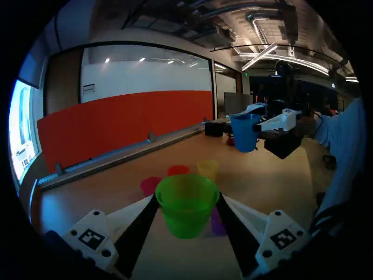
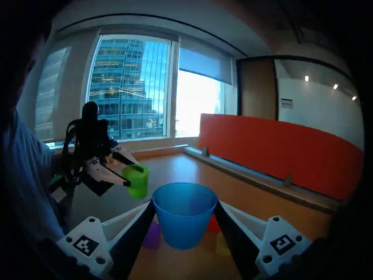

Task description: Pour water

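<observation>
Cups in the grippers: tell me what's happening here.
A person holds a gripper in each hand. The left gripper is shut on a green cup, the right gripper on a blue cup. Both cups are held roughly upright, apart, above a wooden table; nothing is being poured yet. A red cup, a yellow cup and a pink cup stand on the table below.
</observation>
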The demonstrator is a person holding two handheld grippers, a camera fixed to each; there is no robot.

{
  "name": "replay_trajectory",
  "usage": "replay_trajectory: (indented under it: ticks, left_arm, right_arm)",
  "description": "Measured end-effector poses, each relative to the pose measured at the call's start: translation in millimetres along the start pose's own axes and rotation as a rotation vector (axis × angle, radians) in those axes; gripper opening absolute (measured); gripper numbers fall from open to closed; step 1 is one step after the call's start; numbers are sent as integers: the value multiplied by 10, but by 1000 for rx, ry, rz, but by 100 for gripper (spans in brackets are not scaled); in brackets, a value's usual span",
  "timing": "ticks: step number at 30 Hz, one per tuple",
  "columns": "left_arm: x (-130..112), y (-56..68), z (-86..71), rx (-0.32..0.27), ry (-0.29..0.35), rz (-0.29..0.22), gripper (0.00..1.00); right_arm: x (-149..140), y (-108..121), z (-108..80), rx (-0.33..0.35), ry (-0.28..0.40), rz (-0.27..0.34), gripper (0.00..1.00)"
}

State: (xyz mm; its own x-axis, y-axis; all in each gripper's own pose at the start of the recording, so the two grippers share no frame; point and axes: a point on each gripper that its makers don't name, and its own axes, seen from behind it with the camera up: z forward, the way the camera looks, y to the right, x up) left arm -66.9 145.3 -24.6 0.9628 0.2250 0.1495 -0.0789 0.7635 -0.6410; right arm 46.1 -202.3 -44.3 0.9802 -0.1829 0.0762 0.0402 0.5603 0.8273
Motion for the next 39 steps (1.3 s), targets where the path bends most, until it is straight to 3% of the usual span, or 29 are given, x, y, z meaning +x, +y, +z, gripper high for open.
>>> replay_trajectory:
  ticks: [24,39]
  left_arm:
    - [-552,38,136,-25,-149,-7,87]
    - [-891,-24,238,-33,-235,-1,87]
  right_arm:
    - [-768,24,101,33,-197,-37,92]
    - [-1135,80,179,38,-282,-42,92]
